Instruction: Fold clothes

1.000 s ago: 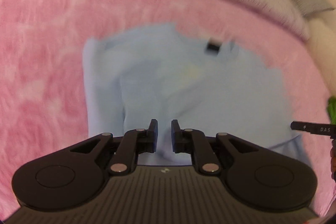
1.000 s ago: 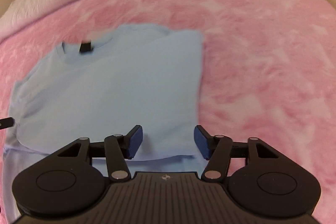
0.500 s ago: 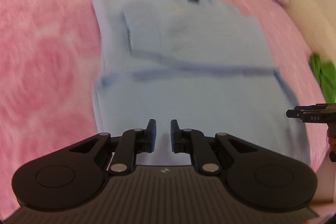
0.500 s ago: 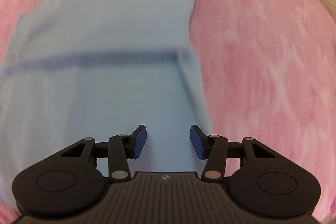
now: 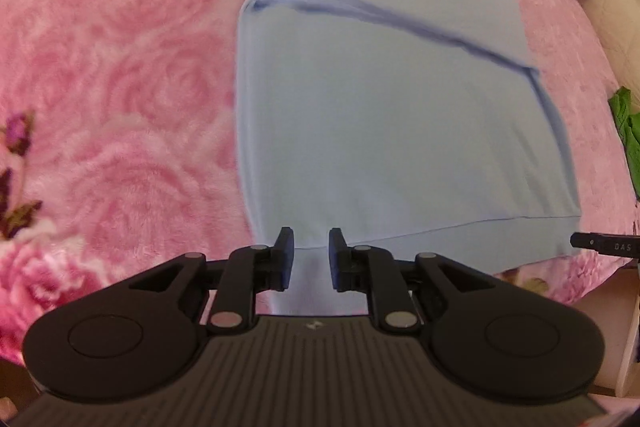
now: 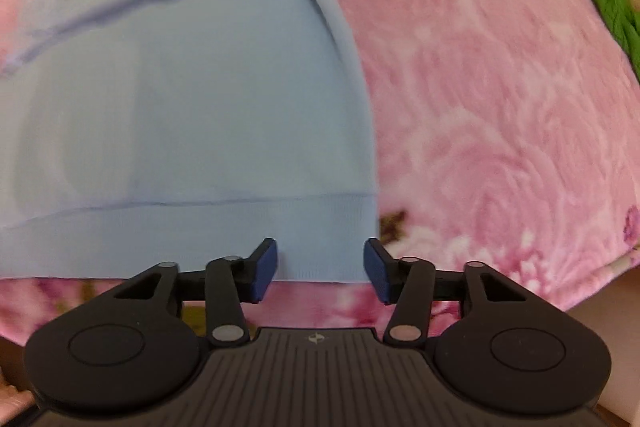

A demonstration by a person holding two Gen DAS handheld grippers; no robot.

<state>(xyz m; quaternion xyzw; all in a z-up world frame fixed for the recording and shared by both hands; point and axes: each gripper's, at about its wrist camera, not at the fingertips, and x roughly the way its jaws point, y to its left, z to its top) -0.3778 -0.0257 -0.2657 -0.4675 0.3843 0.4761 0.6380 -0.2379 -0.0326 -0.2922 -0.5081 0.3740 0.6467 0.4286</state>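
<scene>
1. A light-blue shirt [image 5: 384,131] lies flat on a pink floral blanket [image 5: 120,75], sleeves already turned in, its hem band nearest both grippers and its collar tag far ahead of the jaws.
2. The left gripper [image 5: 311,259] hovers over the hem's left corner; its jaws stand slightly parted with a narrow gap, and cloth shows between them, though whether they pinch it cannot be told.
3. The right gripper [image 6: 319,267] sits at the hem's right corner [image 6: 360,239], jaws wide apart, the ribbed band lying between and just ahead of the pads, nothing held.
4. The step in hand appears to be taking hold of the hem for the bottom-to-top fold; 2 corner grips are likely needed.
5. The next move probably calls for both jaws to lower onto the band, close on the 2 corners, then lift and carry the hem forward toward the collar evenly, so the cloth does not skew.
6. Compared with 1 second ago, both cameras have pulled back from the collar end to the hem: the shirt's whole body now stretches ahead of the jaws, and the blanket's near edge shows below the right jaws.
7. A green garment [image 6: 616,11] lies well to the right of the jaws, apart from the shirt.
</scene>
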